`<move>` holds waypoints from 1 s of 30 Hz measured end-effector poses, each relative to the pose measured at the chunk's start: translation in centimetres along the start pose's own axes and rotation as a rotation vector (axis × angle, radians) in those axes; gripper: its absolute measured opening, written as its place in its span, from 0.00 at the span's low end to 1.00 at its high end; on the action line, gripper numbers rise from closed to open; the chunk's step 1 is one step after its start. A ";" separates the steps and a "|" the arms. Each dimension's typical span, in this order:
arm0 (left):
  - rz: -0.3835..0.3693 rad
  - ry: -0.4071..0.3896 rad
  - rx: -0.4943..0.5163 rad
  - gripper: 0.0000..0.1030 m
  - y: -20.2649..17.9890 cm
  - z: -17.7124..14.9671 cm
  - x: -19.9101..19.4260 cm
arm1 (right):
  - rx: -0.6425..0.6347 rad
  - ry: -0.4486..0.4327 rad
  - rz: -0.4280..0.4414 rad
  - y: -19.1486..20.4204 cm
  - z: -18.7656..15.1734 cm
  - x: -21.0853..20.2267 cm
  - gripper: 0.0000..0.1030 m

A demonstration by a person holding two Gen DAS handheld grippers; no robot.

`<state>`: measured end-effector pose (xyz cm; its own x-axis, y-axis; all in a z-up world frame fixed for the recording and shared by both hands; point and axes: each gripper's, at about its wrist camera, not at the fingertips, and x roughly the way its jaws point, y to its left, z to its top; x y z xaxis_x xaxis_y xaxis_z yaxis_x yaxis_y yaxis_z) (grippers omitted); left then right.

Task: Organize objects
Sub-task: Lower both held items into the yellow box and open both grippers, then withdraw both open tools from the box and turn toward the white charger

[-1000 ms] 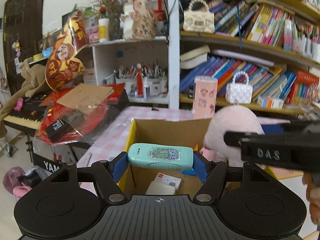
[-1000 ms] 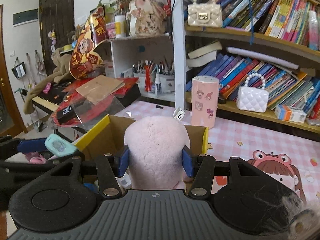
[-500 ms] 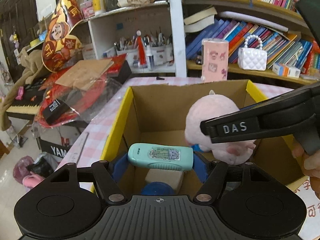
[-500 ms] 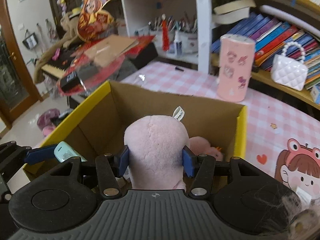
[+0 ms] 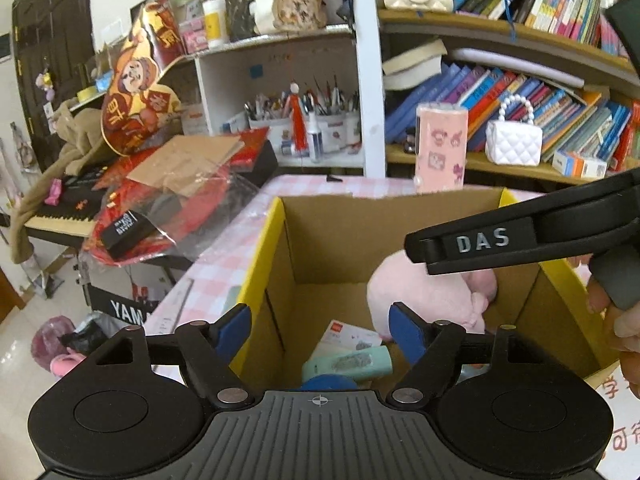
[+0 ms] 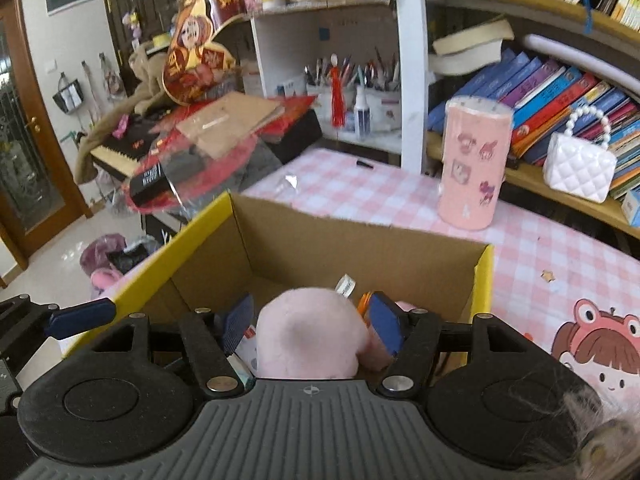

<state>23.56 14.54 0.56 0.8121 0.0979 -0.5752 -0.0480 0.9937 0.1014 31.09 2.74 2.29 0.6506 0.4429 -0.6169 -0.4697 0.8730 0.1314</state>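
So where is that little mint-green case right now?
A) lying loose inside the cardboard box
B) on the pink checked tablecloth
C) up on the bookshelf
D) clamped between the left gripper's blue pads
A: the mint-green case lies on other items down in the cardboard box, below the left gripper, whose blue pads stand apart with nothing between them.

I get soft, even daylight in both wrist views, no hard shadows. Glare washes the floor (image 5: pixel 16 356) at lower left. Fisheye bends the bookshelves (image 5: pixel 520 40) and darkens the corners. My right view smears slightly, most on the plastic wrap (image 6: pixel 208 176)
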 end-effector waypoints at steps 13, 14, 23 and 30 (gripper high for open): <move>-0.020 -0.041 -0.115 0.82 2.5 -1.7 -5.5 | -0.007 -0.167 -0.123 2.0 -3.1 -8.1 0.66; -0.016 -0.044 -0.119 0.82 2.7 -2.0 -6.0 | -0.008 -0.175 -0.131 2.2 -3.5 -8.7 0.66; -0.020 -0.043 -0.125 0.87 4.4 -5.5 -10.5 | 0.017 -0.158 -0.184 4.6 -9.3 -13.4 0.66; -0.049 -0.003 -0.098 0.88 4.5 -8.6 -13.1 | 0.046 -0.118 -0.231 7.0 -13.9 -15.8 0.66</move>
<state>7.74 18.25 1.55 0.8165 0.0494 -0.5752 -0.0650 0.9979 -0.0065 9.23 -0.96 2.11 0.8039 0.2496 -0.5398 -0.2749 0.9609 0.0350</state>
